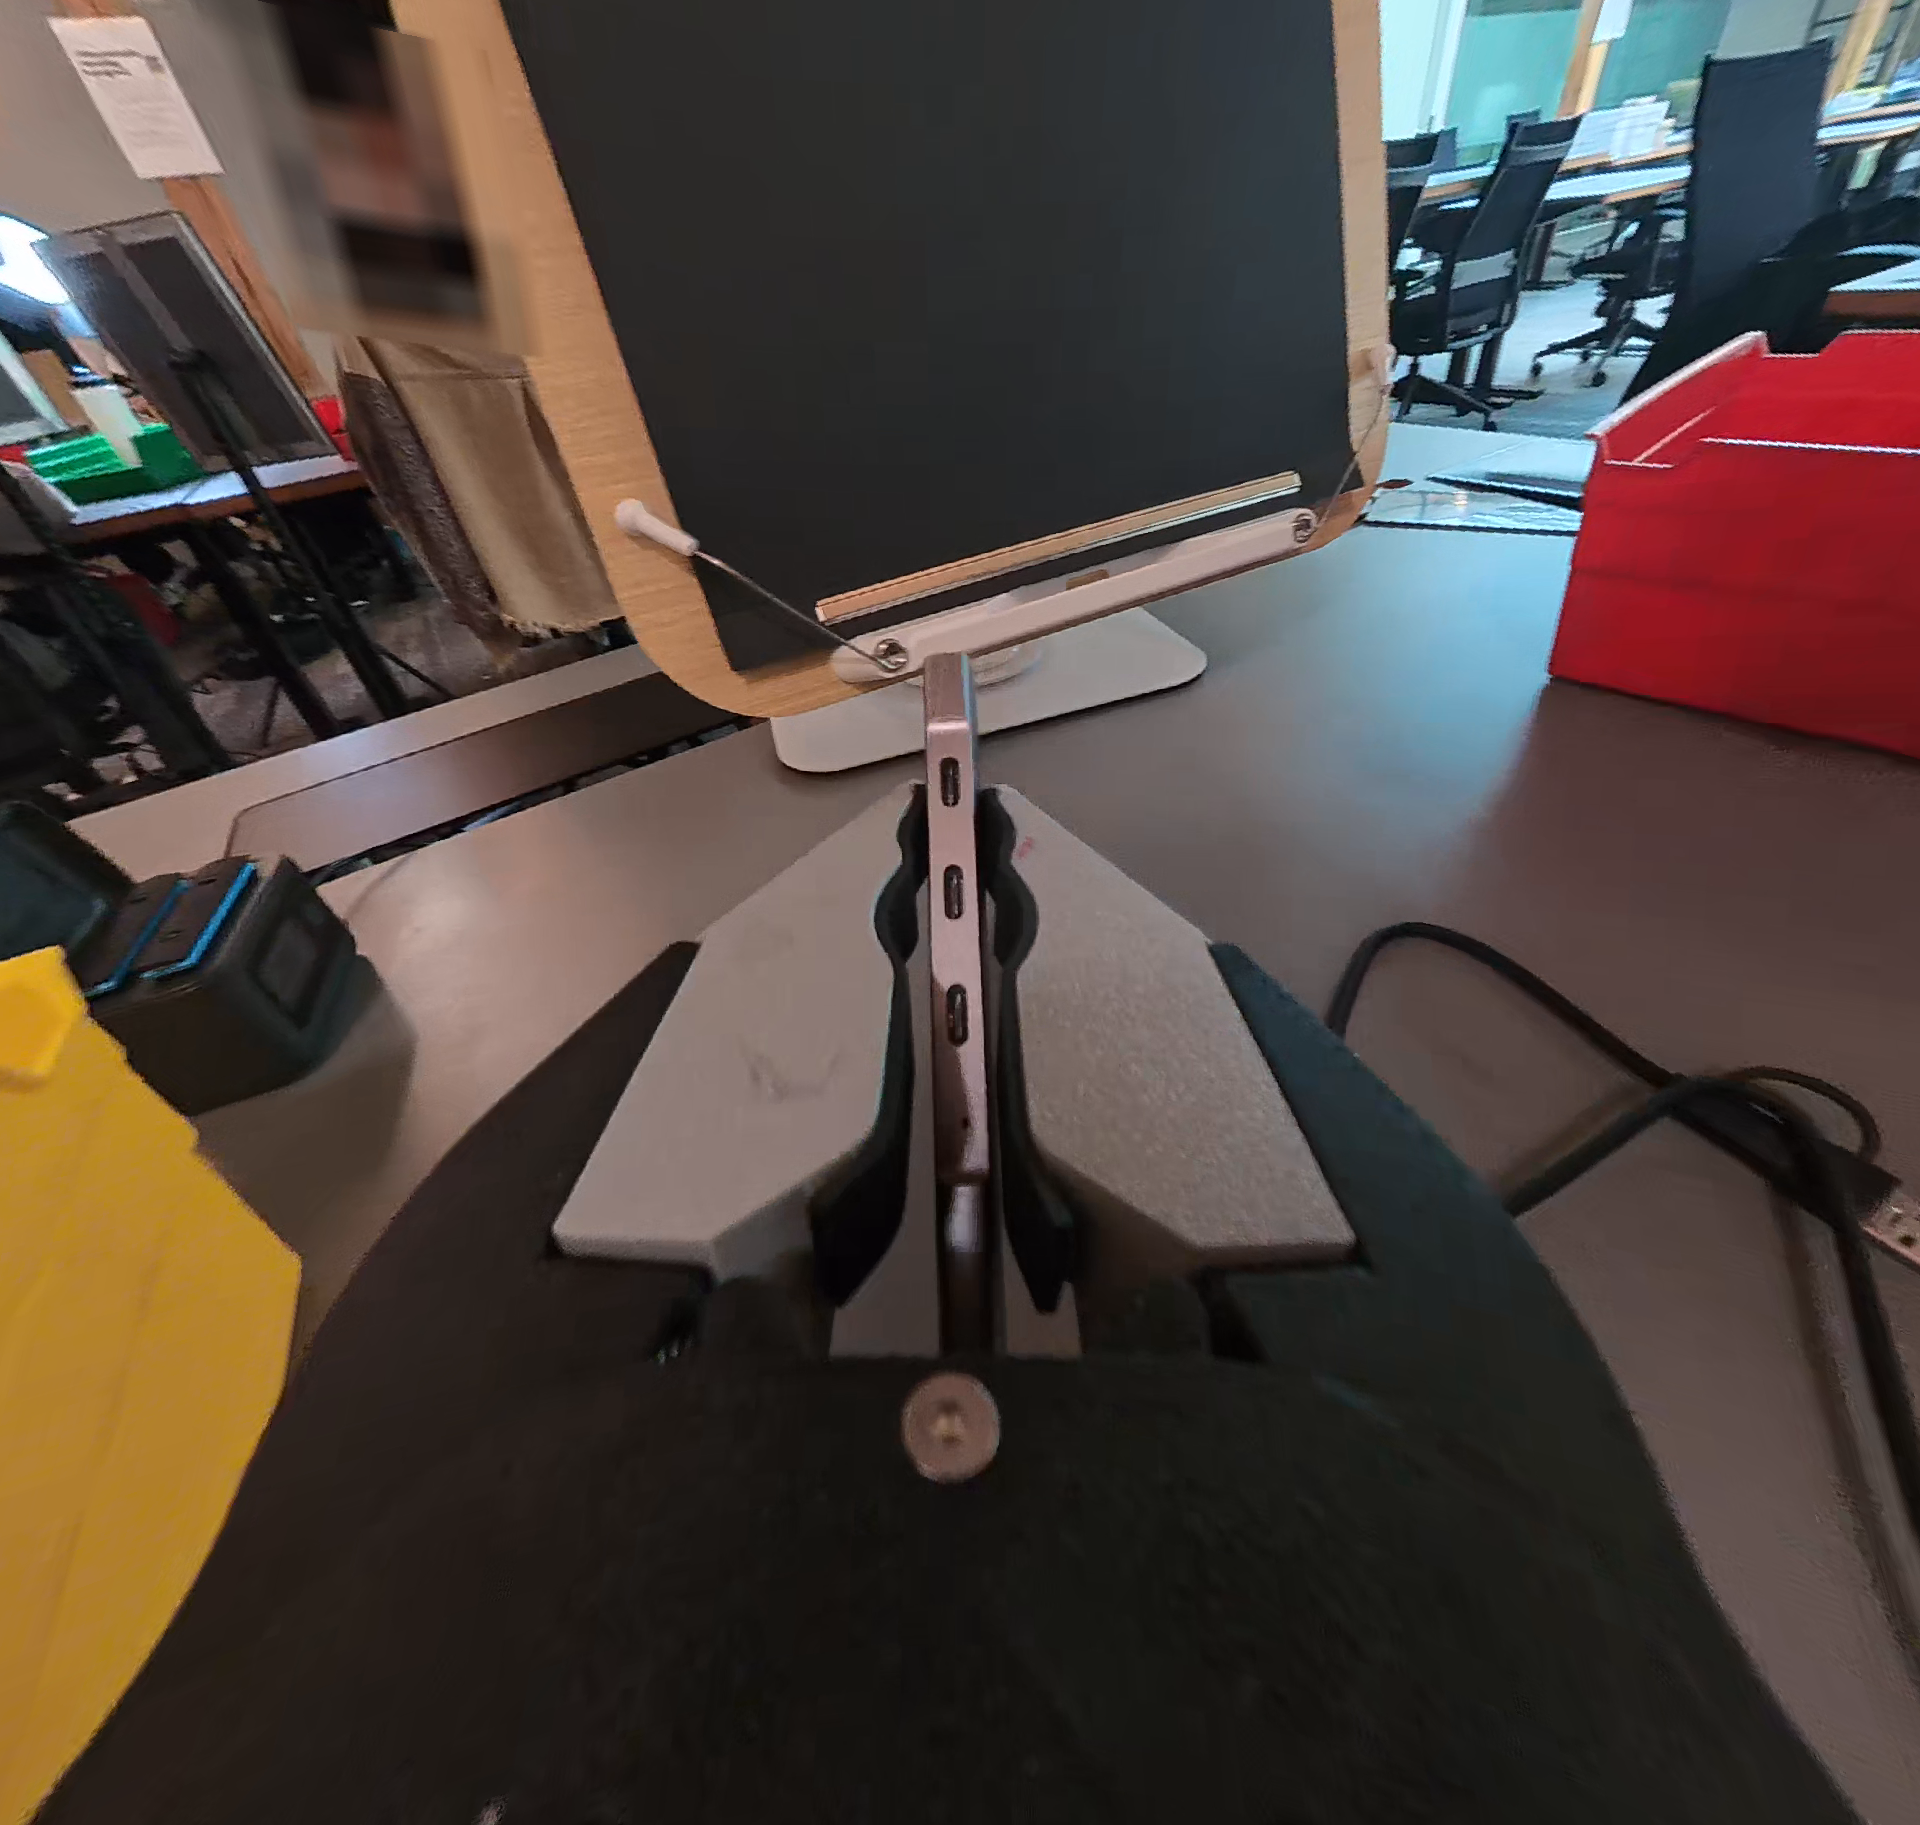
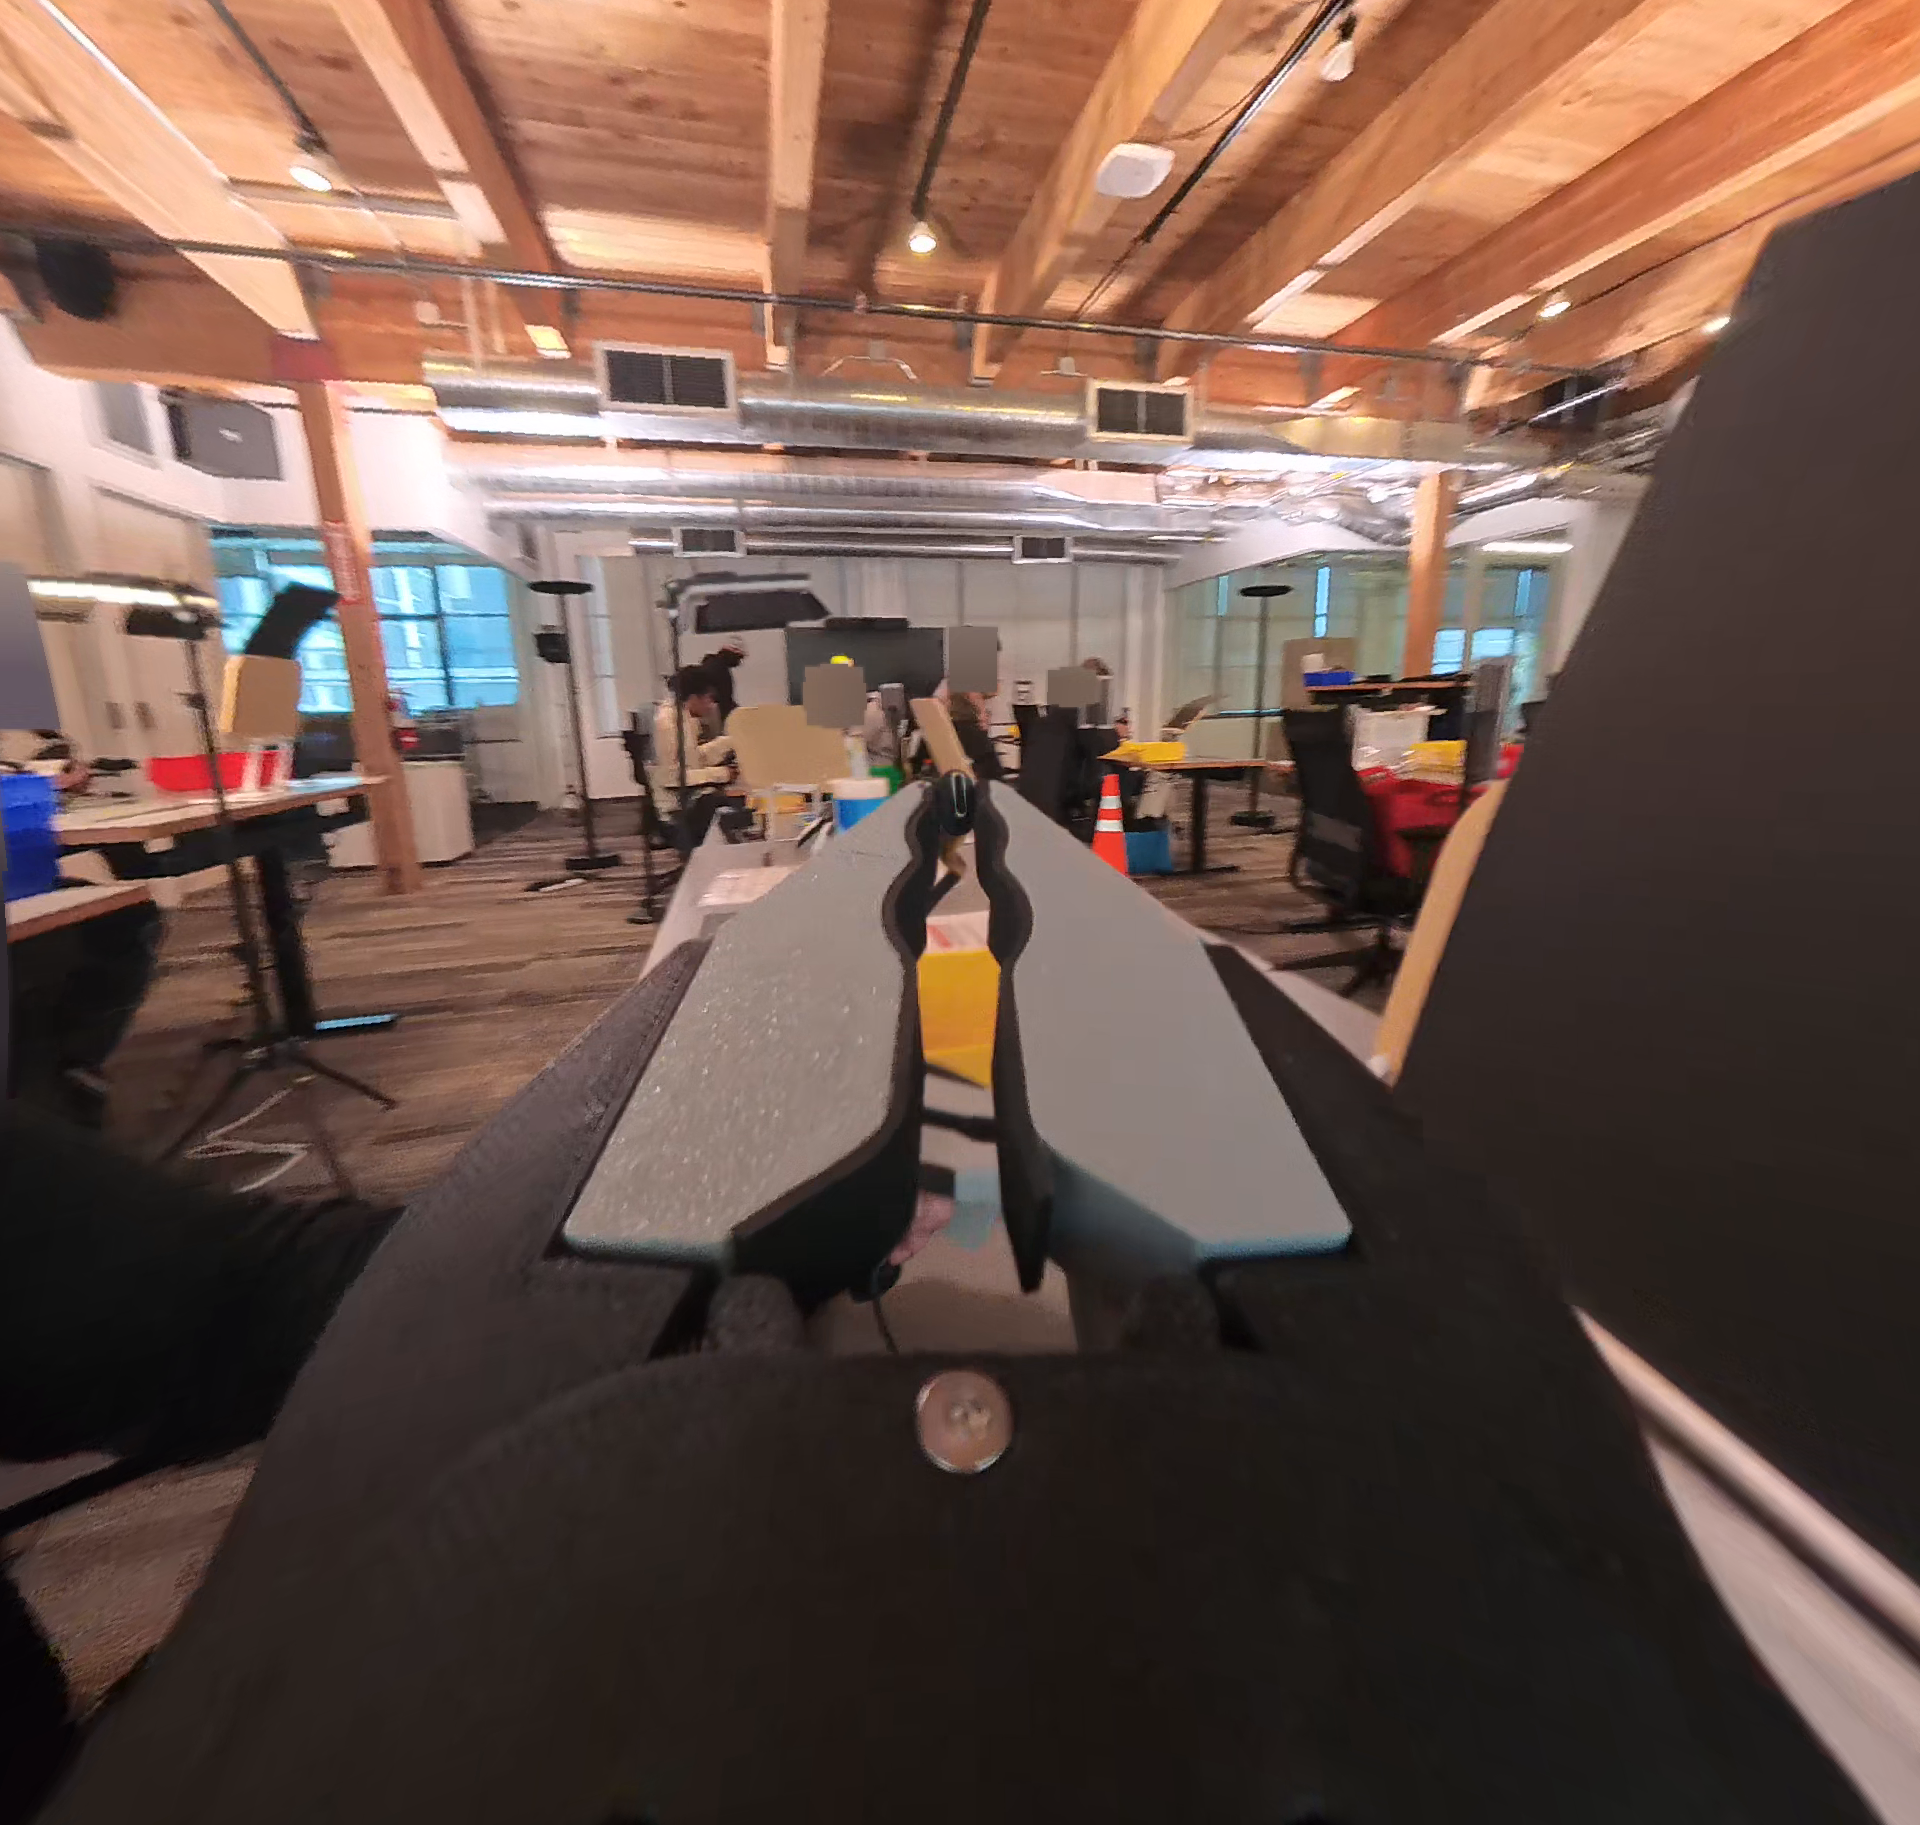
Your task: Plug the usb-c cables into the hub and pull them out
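Observation:
In the left wrist view my left gripper (image 1: 954, 799) is shut on a slim grey metal hub (image 1: 954, 944). The hub stands on edge between the pads, its three oval usb-c ports facing the camera, all empty. A black cable (image 1: 1621, 1089) lies coiled on the table at the right, with a plug end at the frame edge. In the right wrist view my right gripper (image 2: 956, 804) is raised and points out into the room. It is shut on a small black usb-c plug (image 2: 956, 805) at its fingertips.
A black board on a white stand (image 1: 987, 695) stands on the dark table (image 1: 1455, 799) just behind the hub. A red bin (image 1: 1756, 570) sits back right. A yellow box (image 1: 114, 1308) and a black device (image 1: 239, 986) are at the left. Desks, chairs and people fill the room beyond. The left gripper's tips are roughly 30 cm from the right gripper's. The black device (image 1: 239, 986) is about 25 cm from my left fingertips.

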`<state>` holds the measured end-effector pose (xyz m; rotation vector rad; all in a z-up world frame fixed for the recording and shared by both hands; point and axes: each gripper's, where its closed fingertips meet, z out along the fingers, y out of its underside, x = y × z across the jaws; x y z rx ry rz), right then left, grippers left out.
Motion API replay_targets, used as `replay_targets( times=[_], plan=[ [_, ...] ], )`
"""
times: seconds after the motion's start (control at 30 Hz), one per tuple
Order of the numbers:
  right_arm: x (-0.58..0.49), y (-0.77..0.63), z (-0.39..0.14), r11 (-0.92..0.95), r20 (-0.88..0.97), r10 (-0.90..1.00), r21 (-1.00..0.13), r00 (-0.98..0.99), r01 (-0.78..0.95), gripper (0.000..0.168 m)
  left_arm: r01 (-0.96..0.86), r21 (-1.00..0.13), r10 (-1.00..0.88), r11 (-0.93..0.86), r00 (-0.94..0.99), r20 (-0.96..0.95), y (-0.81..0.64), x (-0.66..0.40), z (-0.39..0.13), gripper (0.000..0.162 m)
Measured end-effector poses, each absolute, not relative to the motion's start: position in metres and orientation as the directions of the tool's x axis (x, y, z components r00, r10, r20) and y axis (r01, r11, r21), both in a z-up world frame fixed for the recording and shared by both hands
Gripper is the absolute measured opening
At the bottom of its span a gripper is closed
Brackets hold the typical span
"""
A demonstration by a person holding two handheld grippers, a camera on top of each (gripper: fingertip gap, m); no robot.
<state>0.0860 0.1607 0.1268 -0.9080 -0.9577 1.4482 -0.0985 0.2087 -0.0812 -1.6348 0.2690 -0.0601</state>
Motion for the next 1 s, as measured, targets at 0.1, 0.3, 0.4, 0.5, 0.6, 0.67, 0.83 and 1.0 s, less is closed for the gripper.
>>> replay_targets(
  times=[0.1, 0.3, 0.4, 0.5, 0.6, 0.67, 0.83, 1.0],
  plan=[
    [0.106, 0.159, 0.178, 0.032, 0.036, 0.999, -0.925, -0.006, -0.378, 0.003, -0.152, -0.987, -0.152, -0.061, 0.978, -0.141, 0.207, -0.11, -0.078, 0.007],
    [0.154, 0.163, 0.273, 0.169, 0.095, 0.975, -0.907, 0.203, -0.385, 0.002, -0.152, -0.988, -0.12, -0.029, 0.982, -0.148, 0.204, -0.117, -0.071, 0.006],
    [0.186, 0.17, 0.32, 0.242, 0.12, 0.94, -0.896, 0.32, -0.373, 0.002, -0.131, -0.991, -0.113, -0.033, 0.985, -0.127, 0.204, -0.12, -0.072, 0.007],
    [0.223, 0.177, 0.37, 0.273, 0.103, 0.906, -0.883, 0.41, -0.381, 0.002, -0.12, -0.992, -0.119, -0.04, 0.986, -0.114, 0.205, -0.121, -0.074, 0.007],
    [0.261, 0.184, 0.412, 0.318, 0.099, 0.85, -0.88, 0.517, -0.354, 0.003, -0.119, -0.992, -0.127, -0.039, 0.985, -0.113, 0.204, -0.119, -0.074, 0.007],
    [0.286, 0.185, 0.439, 0.346, 0.092, 0.819, -0.867, 0.567, -0.358, 0.003, -0.123, -0.992, -0.132, -0.034, 0.984, -0.118, 0.204, -0.117, -0.074, 0.006],
    [0.337, 0.189, 0.502, 0.335, 0.003, 0.776, -0.85, 0.63, -0.407, 0.002, -0.146, -0.988, -0.135, -0.049, 0.981, -0.138, 0.205, -0.114, -0.078, 0.007],
    [0.368, 0.2, 0.525, 0.33, -0.057, 0.715, -0.852, 0.697, -0.408, 0.0, -0.135, -0.989, -0.142, -0.053, 0.982, -0.126, 0.206, -0.114, -0.08, 0.007]
  ],
)
